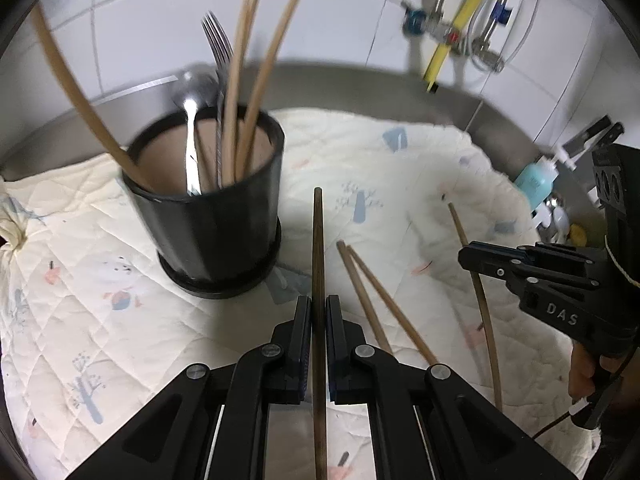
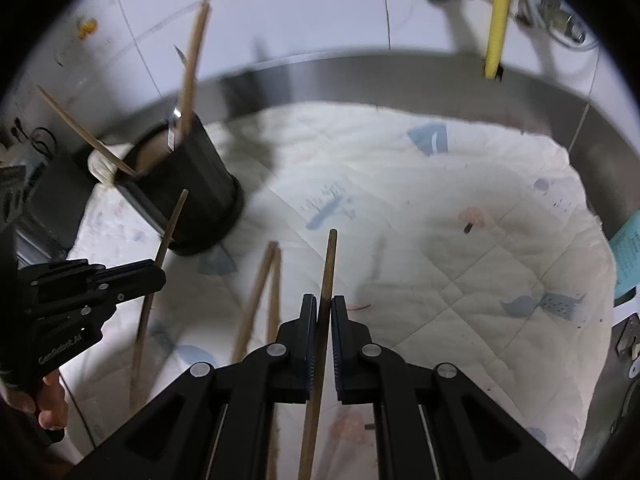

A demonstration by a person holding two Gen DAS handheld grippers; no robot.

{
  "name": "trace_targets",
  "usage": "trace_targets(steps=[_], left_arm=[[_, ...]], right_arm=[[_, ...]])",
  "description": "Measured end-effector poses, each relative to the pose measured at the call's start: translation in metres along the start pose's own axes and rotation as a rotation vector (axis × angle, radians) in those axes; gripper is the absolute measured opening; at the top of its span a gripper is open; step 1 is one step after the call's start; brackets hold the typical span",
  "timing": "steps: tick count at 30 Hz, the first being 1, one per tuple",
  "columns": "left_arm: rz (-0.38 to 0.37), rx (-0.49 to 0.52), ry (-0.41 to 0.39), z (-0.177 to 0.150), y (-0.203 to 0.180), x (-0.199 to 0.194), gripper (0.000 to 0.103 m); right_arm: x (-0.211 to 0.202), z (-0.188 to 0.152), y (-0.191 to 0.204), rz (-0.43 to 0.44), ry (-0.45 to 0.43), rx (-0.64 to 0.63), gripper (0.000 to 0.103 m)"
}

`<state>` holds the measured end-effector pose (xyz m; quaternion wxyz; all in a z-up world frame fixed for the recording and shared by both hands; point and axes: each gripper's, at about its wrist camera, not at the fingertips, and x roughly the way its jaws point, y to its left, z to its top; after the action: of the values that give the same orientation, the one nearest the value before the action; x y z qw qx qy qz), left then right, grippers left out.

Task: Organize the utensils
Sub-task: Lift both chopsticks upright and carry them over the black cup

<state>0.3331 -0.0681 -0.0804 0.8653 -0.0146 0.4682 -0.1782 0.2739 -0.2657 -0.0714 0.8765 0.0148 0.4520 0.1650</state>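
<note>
The quilted cloth point(image 1: 120, 320) covers the counter. The black holder point(image 1: 208, 216) stands at ten o'clock with chopsticks, a fork point(image 1: 218, 40) and a spoon point(image 1: 192, 92) inside. The left gripper point(image 1: 318, 312) is clamped on a dark chopstick point(image 1: 318, 240). The right gripper point(image 2: 325, 312) is clamped on a brown chopstick point(image 2: 329, 264). Two loose chopsticks point(image 1: 372, 304) lie at five o'clock from the holder.

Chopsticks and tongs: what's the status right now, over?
Left tongs shut on dark chopstick. Right tongs shut on light chopstick. Two chopsticks loose on cloth. Black holder unobstructed.
</note>
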Motion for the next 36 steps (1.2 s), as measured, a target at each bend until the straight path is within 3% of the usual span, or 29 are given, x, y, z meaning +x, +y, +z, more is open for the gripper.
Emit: trace_targets(steps=[11,19,36], left_arm=[[-0.012,-0.015,-0.132,0.0,0.008,-0.081,0.006],[-0.009,-0.019,-0.188,0.012,0.009,-0.105,0.006],[-0.005,-0.048,-0.18,0.011,0.015,-0.102,0.006]], right_arm=[[-0.053,0.004,0.013,0.045,-0.147,-0.033,0.009],[-0.071,0.014,0.018,0.042,-0.201,-0.052,0.009],[-0.002,-0.025,0.003,0.048,0.05,-0.023,0.009]])
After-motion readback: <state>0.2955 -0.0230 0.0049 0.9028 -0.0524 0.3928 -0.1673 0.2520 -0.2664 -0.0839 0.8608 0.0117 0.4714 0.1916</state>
